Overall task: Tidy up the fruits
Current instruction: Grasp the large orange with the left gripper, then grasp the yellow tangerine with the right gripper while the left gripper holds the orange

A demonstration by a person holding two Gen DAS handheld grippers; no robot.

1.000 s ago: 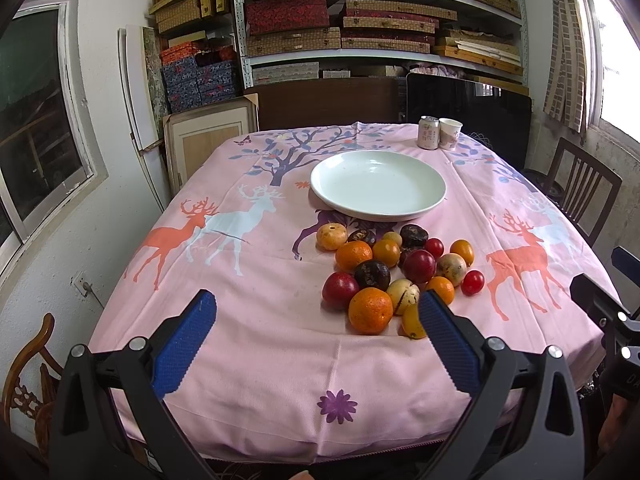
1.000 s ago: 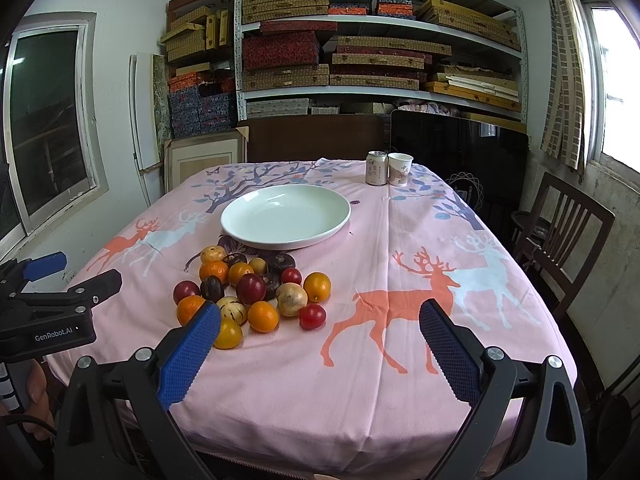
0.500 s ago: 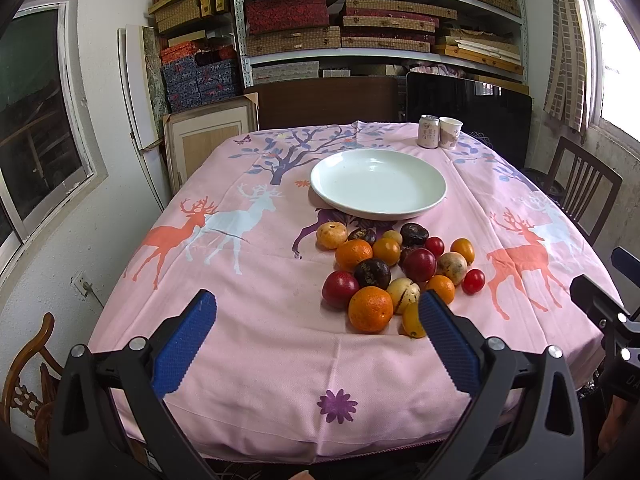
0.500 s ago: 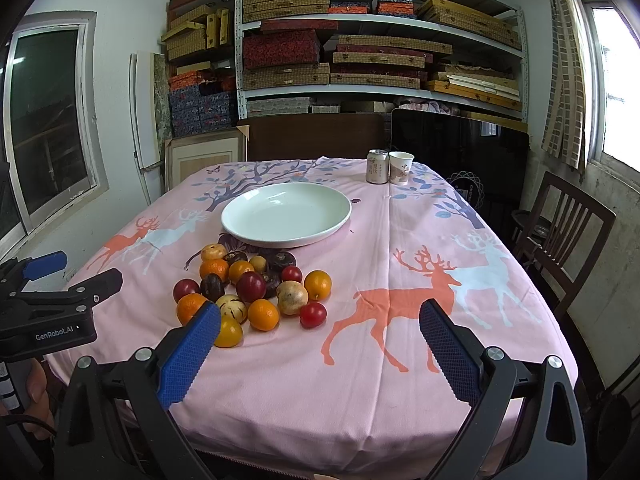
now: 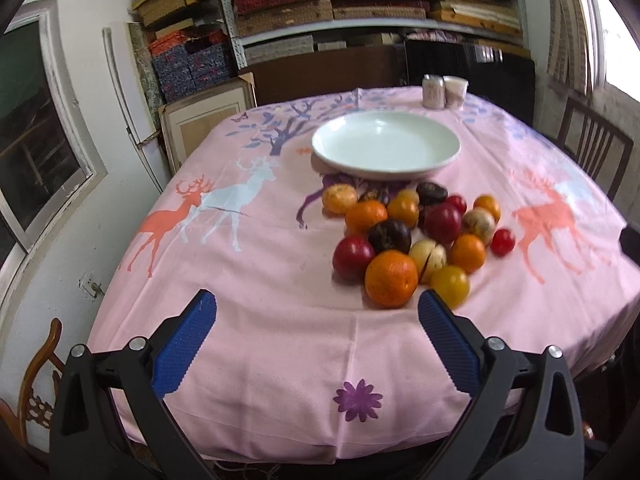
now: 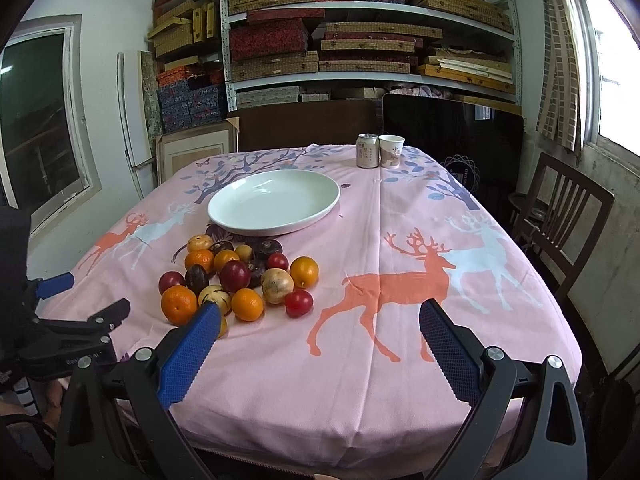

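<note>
I hold my left claw (image 5: 316, 308) low over the near edge of the counter, and its two blue ribbed fingers (image 5: 184, 344) stand wide apart with nothing between them. My right claw (image 6: 318, 318) is in the same way: its fingers are spread apart and it holds nothing. From the right wrist view I see the left claw at the left side, just off the counter's near-left edge.

The counter is covered with a pink tablecloth printed with orange and white deer (image 6: 400, 360). The fruits lie in one loose pile of round orange, red, dark purple and pale yellow fruits (image 5: 416, 236) on the cloth, directly before my left claw and a little to its right. The nearest fruit of the pile is a large bright orange (image 5: 391, 279), which lies just beyond the tip of the left claw's right finger. A small red round fruit (image 6: 299, 303) lies at the right border of the pile, near a pale yellowish fruit.

Just behind the pile is a wide white shallow ceramic plate (image 6: 320, 208), and nothing lies in it. The farthest fruits lie close to its near rim. At the far edge of the counter a small drink can (image 6: 367, 151) and a paper cup (image 6: 391, 151) stand side by side.
</note>
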